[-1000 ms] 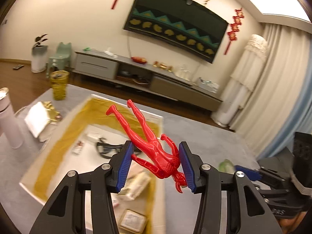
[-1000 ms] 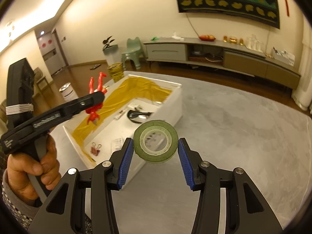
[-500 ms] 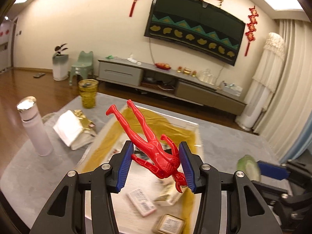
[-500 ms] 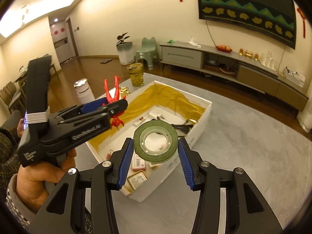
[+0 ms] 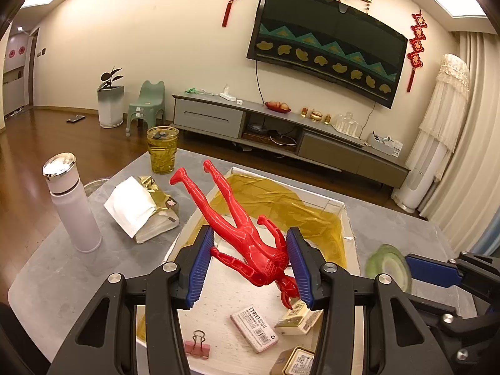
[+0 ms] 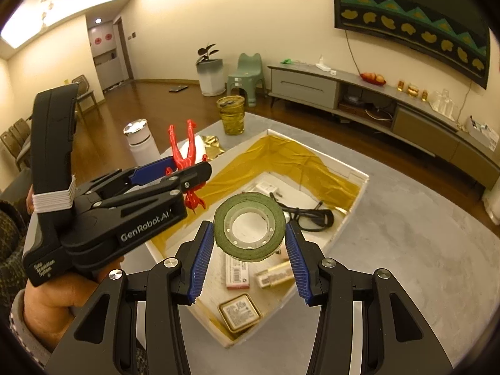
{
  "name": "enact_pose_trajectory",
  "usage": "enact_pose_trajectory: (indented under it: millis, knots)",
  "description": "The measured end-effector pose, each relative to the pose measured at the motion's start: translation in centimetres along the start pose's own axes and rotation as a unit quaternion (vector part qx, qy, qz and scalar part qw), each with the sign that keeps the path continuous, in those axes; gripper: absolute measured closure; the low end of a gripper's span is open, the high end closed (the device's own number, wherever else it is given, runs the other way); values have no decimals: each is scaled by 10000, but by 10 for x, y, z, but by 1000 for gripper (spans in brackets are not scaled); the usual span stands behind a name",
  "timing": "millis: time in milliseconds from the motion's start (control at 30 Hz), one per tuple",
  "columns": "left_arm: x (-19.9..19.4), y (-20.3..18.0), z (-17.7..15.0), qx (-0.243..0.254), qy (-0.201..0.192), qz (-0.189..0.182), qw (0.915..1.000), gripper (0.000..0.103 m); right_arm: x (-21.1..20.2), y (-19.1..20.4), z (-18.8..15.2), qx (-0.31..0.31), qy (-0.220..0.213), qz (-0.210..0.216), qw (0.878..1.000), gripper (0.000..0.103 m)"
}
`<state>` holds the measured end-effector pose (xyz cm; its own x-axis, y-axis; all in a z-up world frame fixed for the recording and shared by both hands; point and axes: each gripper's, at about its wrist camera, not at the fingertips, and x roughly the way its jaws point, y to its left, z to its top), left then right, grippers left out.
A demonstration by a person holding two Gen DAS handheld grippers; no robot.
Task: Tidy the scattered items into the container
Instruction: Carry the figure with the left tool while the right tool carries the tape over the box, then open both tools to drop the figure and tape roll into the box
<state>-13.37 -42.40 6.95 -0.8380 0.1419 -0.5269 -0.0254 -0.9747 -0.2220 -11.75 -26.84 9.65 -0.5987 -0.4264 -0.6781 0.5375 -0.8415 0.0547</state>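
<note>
- Two loads hang over the box at once — we hold one in each tool so both can go in together.
- Our left tool is clenched on the red figure, pinching its torso; the legs stick up and away, head pointing down toward the box floor.
- Our right tool grips the green tape roll across its rim, hole facing the camera, so it sits steady between the blue pads.
- Already inside the box: glasses, a binder clip, a tin and small packets.
- On the counter beside the box stand a white bottle and an amber cup, with a foil pouch lying between — probably next, we judge.
</note>
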Motion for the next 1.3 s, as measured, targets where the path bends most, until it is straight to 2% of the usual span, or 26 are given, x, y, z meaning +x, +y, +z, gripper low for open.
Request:
enact_pose_trajectory:
  millis: [267,500,700,1033,1300]
  knots:
    - [3,2,4,65,-16,182,9998,54,20,0,8,1,83,44,10000,54]
    - [11,-1,3,148,94,161,9997,54,45,-12,13,161,301,18,9994,54]
    - [21,4,4,19,262,-16,9997,54,59,-22,19,224,398,54,9989,54]
    - [39,15,3,107,562,89,9983,54,73,-29,23,155,514,82,9985,54]
    - [67,28,-1,-26,928,136,9956,49,111,-37,25,108,835,276,9961,53]
